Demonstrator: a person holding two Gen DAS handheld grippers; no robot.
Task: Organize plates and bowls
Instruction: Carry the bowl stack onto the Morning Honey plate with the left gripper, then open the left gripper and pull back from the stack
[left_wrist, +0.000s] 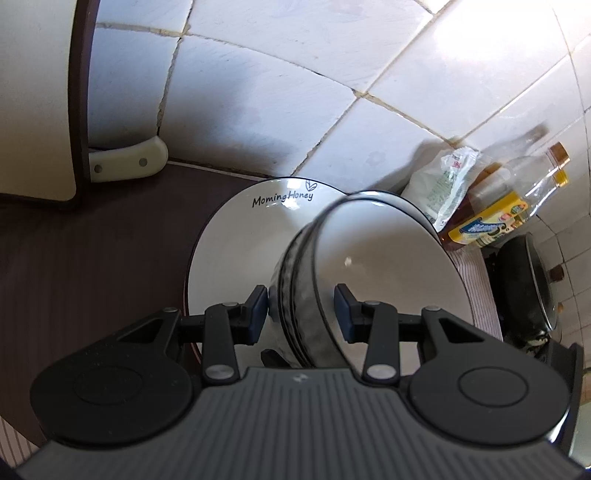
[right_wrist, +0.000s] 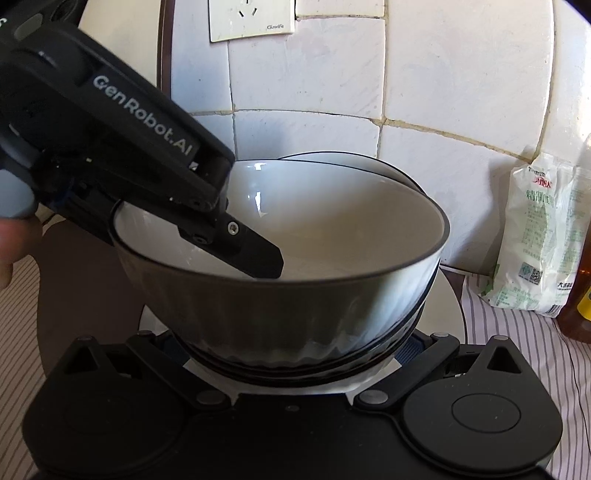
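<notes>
The left gripper (left_wrist: 300, 308) is straddling the wall of the top bowl (right_wrist: 280, 295) — one finger inside the basin, one outside against the ribbed dark exterior. In the left wrist view the outer pad is lying against the bowl's side, while the inner pad is showing a sliver of white between itself and the inner wall, so the jaws are sitting fairly narrow around the wall and I cannot tell whether they are truly pinching it. The bowl is nesting in at least one more bowl, whose dark rim is showing beneath it, and the stack is resting on the white plate (left_wrist: 236, 236) lettered "MorningHoney", close to the tiled wall (right_wrist: 443, 74). The right gripper (right_wrist: 291, 347) is coming in low at the near side of the stack, its fingers spread wide on either side of the bowls' lower bodies; its pads are hidden under the curve, so contact there is not readable.

The step in hand seems to be settling or gathering the nested bowls on the plate as one pile. The next move is likely calling for a steady two-handed effort — the left keeping the rim from tipping while the right is closing on, or bracing, the base. A salt bag (right_wrist: 532, 236) and oil bottles (left_wrist: 491, 221) are standing just to the right, leaving little room for a sideways swing
</notes>
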